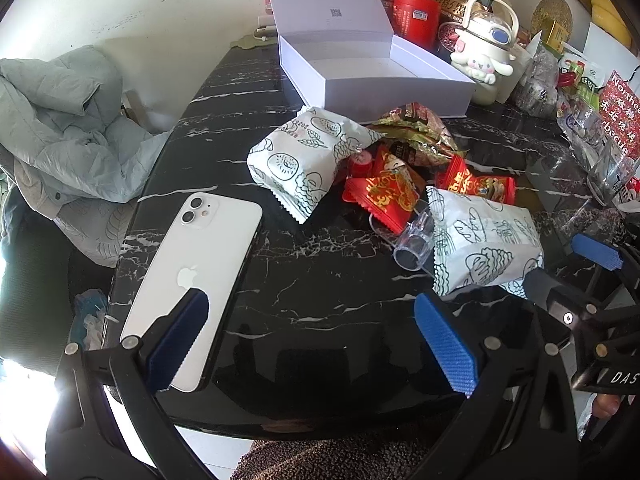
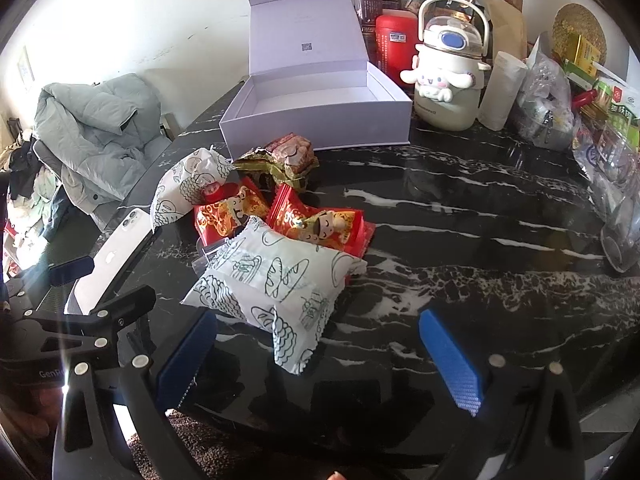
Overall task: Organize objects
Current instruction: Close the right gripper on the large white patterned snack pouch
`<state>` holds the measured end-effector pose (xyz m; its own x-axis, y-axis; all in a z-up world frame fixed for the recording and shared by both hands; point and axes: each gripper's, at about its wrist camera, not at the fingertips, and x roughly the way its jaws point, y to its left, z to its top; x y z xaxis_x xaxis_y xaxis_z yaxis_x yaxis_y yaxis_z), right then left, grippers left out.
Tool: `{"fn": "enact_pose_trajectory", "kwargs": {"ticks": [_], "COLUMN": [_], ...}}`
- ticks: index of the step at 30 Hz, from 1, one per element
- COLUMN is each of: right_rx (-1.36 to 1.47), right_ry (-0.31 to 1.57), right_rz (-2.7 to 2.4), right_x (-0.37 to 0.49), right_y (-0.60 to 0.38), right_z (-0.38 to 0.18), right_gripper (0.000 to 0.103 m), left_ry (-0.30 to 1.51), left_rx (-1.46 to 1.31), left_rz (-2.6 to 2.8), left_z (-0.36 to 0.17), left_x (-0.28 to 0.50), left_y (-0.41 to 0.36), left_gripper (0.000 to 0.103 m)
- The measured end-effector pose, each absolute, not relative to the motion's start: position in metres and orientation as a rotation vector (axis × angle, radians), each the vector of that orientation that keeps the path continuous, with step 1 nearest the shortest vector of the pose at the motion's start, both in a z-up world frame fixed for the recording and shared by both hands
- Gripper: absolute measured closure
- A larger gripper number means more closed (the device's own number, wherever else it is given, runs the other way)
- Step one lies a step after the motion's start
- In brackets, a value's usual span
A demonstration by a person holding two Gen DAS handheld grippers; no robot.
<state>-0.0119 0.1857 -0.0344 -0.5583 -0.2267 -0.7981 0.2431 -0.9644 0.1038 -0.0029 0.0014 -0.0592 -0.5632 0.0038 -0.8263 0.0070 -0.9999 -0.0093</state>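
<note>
A pile of snack packets lies mid-table: two white bread packets with line drawings (image 1: 308, 164) (image 2: 276, 284), red candy packets (image 1: 384, 192) (image 2: 320, 220), green-gold wrappers (image 1: 416, 128) (image 2: 272, 168) and a clear small cup (image 1: 412, 244). An open, empty white box (image 1: 372, 76) (image 2: 316, 112) stands behind the pile. A white phone (image 1: 200, 280) (image 2: 116, 256) lies face down at the left edge. My left gripper (image 1: 316, 344) is open over bare table, its left finger over the phone's lower end. My right gripper (image 2: 320, 360) is open, just short of the near bread packet.
The table (image 2: 460, 240) is black marble. A white cartoon bottle (image 2: 444, 76), a red canister (image 2: 394, 48), jars and plastic bags (image 2: 552, 108) crowd the back and right. A grey jacket (image 1: 68, 128) lies on a chair to the left.
</note>
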Motion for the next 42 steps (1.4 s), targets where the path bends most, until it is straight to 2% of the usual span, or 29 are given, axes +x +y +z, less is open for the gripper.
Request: {"fn": "enact_pose_trajectory", "kwargs": {"ticks": [3,20,23,24,30,42], "right_rx": [1.311,1.293,1.287,1.285,1.275,1.312], "right_ry": [0.018,-0.019,-0.050,-0.049,-0.114,-0.147], "right_rz": [-2.537,-2.421,-2.408,-2.413,-2.379,-2.409], "right_x": [-0.016,-0.041,-0.042,-0.043,-0.039,-0.016], "right_y": [0.183,0.163,0.165,0.167,0.179,0.222], "right_z": [-0.037,-0.049,-0.051,-0.051,-0.051,-0.048], "right_gripper": [0.007,0.008,0.020,0.028,0.046,0.051], "left_ry": [0.023,0.027,0.027,0.027,0.025,0.022], "left_rx": [1.476,1.498,1.498,1.501,1.519,1.587], "left_rz": [-2.769,-2.734,-2.728,-2.728,-2.754,-2.855], "left_z": [-0.062,-0.067,-0.068,-0.068,-0.069,-0.073], "left_x": [-0.006,-0.017,-0.018,-0.019,-0.023,-0.038], "left_y": [0.000,-0.006,-0.006,-0.005,0.001,0.031], "left_gripper": [0.000,0.000,0.000,0.000,0.000,0.001]}}
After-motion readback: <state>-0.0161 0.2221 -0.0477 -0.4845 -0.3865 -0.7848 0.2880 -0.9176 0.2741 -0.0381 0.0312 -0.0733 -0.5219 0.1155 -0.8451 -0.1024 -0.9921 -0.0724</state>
